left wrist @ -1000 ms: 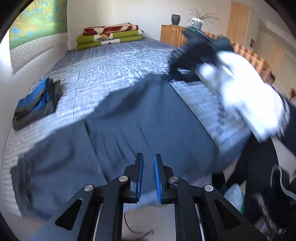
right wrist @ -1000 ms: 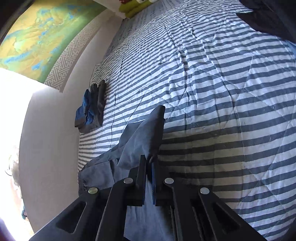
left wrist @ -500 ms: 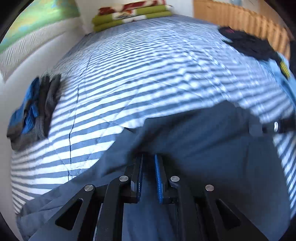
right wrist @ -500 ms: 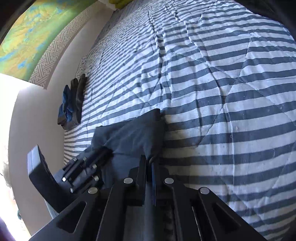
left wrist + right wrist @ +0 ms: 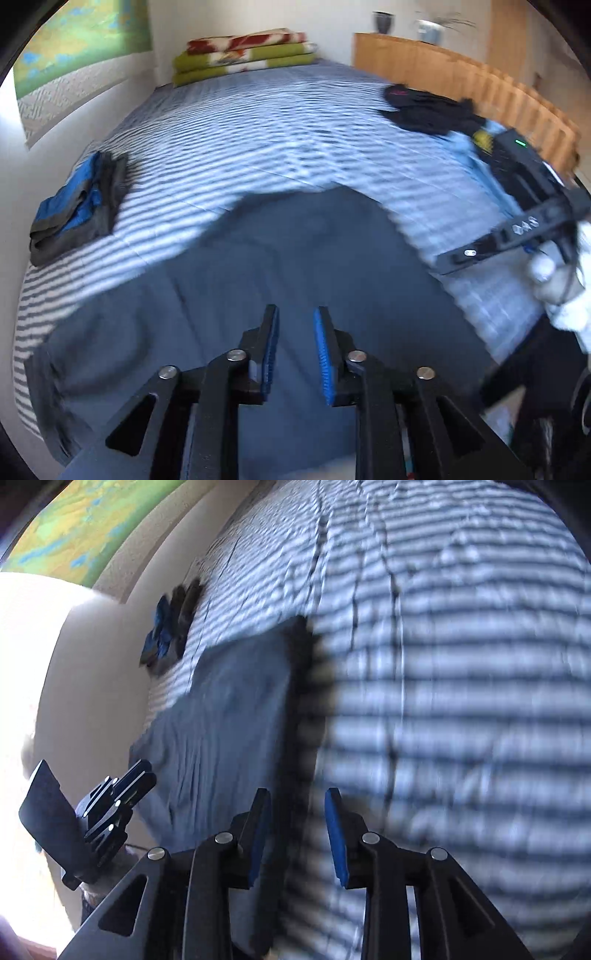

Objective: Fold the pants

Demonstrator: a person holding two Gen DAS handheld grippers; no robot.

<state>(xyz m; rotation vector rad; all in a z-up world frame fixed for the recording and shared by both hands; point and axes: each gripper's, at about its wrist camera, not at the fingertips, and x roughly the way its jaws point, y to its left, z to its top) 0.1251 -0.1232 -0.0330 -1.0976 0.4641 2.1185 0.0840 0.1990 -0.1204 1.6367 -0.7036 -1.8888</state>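
I have the dark slate-blue cotton pants (image 5: 295,266) lying spread on the bed with the blue-and-white striped quilt (image 5: 258,147), at the near edge, a broad flat panel of cloth with its far edge curving across the stripes. My left gripper (image 5: 295,350) hangs above that cloth; its jaws are opening, the blue pads stand apart, and I see nothing pinched between them, only the fabric lying below. From the right wrist view the same pants (image 5: 229,709) lie to the left of my right gripper (image 5: 297,834), their straight right edge casting a dark shadow on the quilt (image 5: 461,701). The right jaws are opening too, released, and the pads do not press on anything; that edge of the cloth passes beneath the gap, though the blur keeps me from saying how close. The right gripper (image 5: 517,229) also shows at the right edge of the left wrist view, beside a white-gloved hand (image 5: 565,288), and the left gripper (image 5: 110,805) shows at the lower left of the right view. A folded blue and grey garment (image 5: 77,206) sits near the wall on the left of the bed, well apart from the pants. A black garment (image 5: 428,110) lies towards the far right by the slatted wooden rail (image 5: 461,74), and folded green and red blankets (image 5: 243,55) are stacked at the head of the bed.
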